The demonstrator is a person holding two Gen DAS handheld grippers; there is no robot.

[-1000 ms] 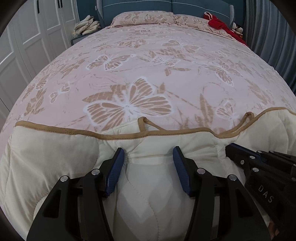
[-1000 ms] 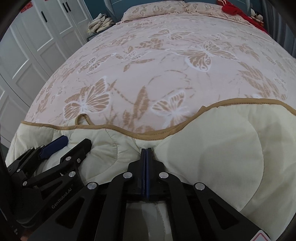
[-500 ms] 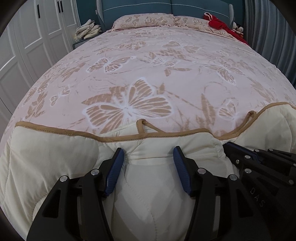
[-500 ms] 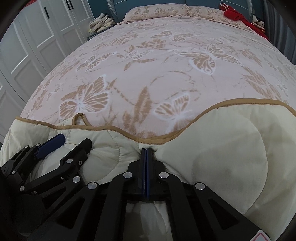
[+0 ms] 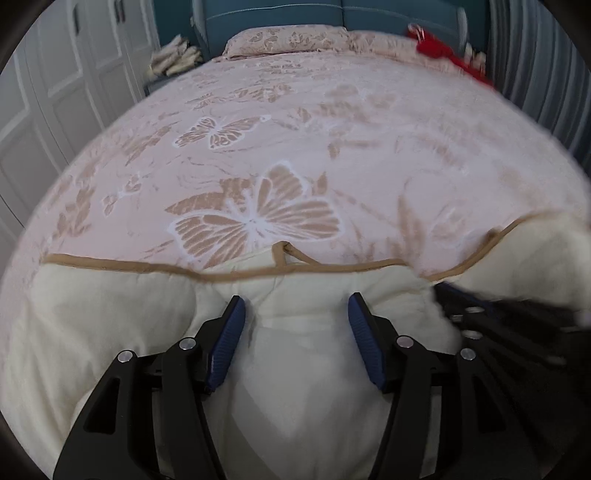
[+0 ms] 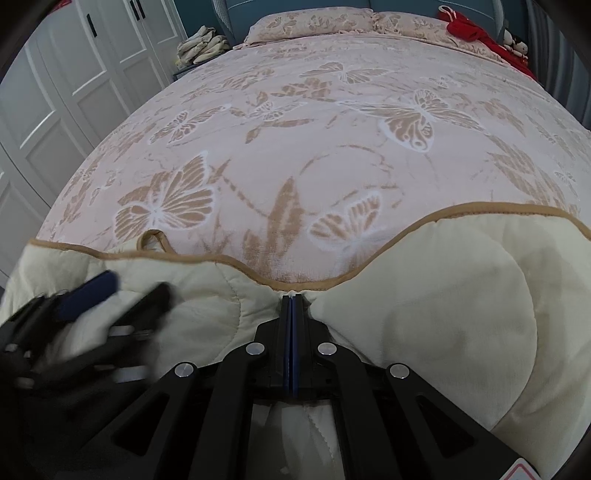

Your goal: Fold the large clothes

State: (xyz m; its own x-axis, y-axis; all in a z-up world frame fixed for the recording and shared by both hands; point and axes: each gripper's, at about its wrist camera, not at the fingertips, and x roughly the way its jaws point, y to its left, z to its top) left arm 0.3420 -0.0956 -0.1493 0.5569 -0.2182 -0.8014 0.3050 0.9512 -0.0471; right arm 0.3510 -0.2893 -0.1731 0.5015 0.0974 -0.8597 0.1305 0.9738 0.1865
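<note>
Cream quilted garment (image 5: 110,332) with tan piping lies bunched across the near edge of the bed (image 5: 295,147), on a pink butterfly-patterned cover. In the left wrist view, the left hand-held gripper (image 5: 295,325) stands partly open, and its jaws have just been opening a little; a hump of the cream fabric rises between the blue pads (image 5: 231,332), which flank it without visibly squeezing it. A small tan hanging loop (image 5: 284,253) sits on the piped edge just beyond this gripper's tips.

In the right wrist view, the right hand-held gripper (image 6: 291,306) is fully closed, pads pressed together on a pinch of the garment (image 6: 424,314) right below the tan piping, and the cloth puckers towards that point. The bulk of the fabric spreads to its right; the left gripper (image 6: 122,291) appears blurred at lower left, beside it on the same garment.

At the far end of the bed lie pillows (image 6: 314,22) and a red item (image 6: 476,29). White wardrobe doors (image 6: 74,74) stand on the left.
</note>
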